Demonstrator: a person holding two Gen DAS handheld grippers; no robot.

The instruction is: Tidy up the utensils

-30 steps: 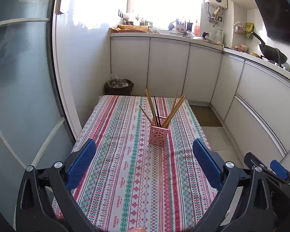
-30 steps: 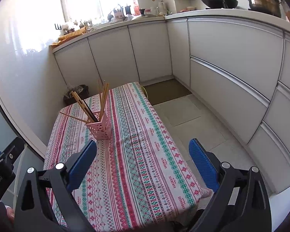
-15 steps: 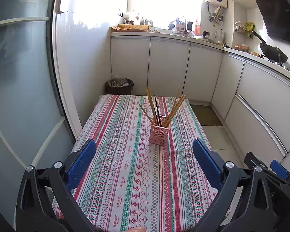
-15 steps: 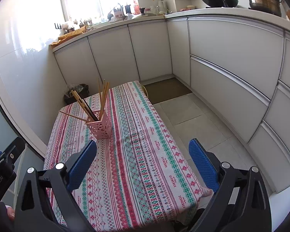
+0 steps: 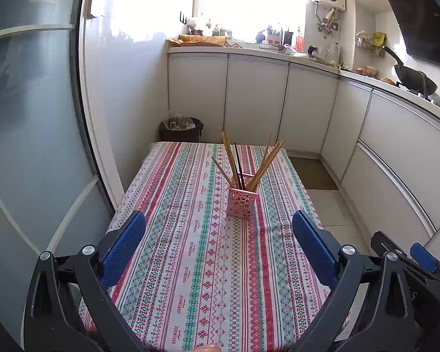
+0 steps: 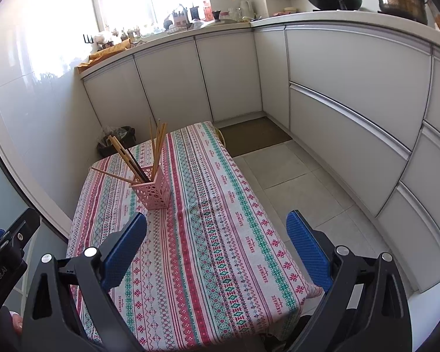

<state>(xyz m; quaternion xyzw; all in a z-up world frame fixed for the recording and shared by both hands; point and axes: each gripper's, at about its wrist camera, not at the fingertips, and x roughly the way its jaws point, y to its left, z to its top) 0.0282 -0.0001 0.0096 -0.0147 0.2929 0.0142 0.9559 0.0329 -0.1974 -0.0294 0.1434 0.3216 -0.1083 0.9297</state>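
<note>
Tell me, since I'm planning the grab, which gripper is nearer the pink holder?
Neither clearly. Left gripper: pink holder dead ahead, centred. Right gripper: holder ahead, off its left finger.

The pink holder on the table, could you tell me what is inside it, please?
The pink holder has several wooden chopsticks and two dark ones standing in it, fanned outward. Their lower ends and the holder's bottom are hidden by its walls.

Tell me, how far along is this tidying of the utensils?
It looks finished or nearly so. The wooden and dark chopsticks all stand in the pink perforated plastic holder on the striped patterned tablecloth, and no loose utensil shows on it. Nothing is in hand: the left gripper and right gripper are both open and empty, hanging short of the holder. Nothing visible remains to be done.
</note>
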